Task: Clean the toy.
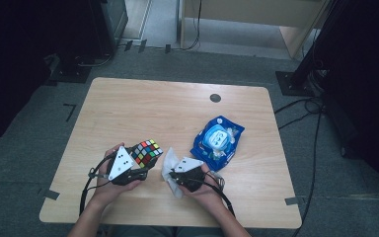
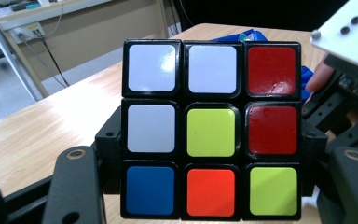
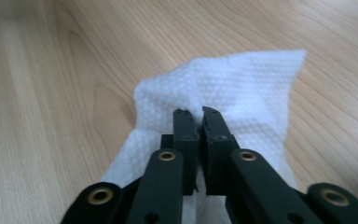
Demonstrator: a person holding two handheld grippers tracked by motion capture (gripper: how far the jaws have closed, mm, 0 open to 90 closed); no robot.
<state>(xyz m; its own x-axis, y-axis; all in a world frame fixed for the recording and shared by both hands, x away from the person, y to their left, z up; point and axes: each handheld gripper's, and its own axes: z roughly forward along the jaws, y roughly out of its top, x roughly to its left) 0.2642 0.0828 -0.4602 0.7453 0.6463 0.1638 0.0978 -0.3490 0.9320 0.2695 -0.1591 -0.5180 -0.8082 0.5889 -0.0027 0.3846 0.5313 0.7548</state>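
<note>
A scrambled Rubik's cube (image 1: 147, 152) is held just above the wooden table (image 1: 143, 108), with my left gripper (image 1: 140, 165) shut on it. In the left gripper view the cube (image 2: 212, 93) shows a face of white, red, yellow-green, blue and orange squares, and the jaws of my left gripper (image 2: 212, 140) press on its two sides. Right of the cube, my right gripper (image 1: 175, 178) is shut on a crumpled white wipe (image 1: 169, 165). The right gripper view shows my right gripper (image 3: 198, 114) pinching a fold of the wipe (image 3: 242, 84), which lies on the table.
A blue pack of wet wipes (image 1: 218, 140) lies to the right of centre, behind the right hand. A small round grommet (image 1: 215, 98) sits near the table's far edge. Cables and black stands surround the table on the grey floor.
</note>
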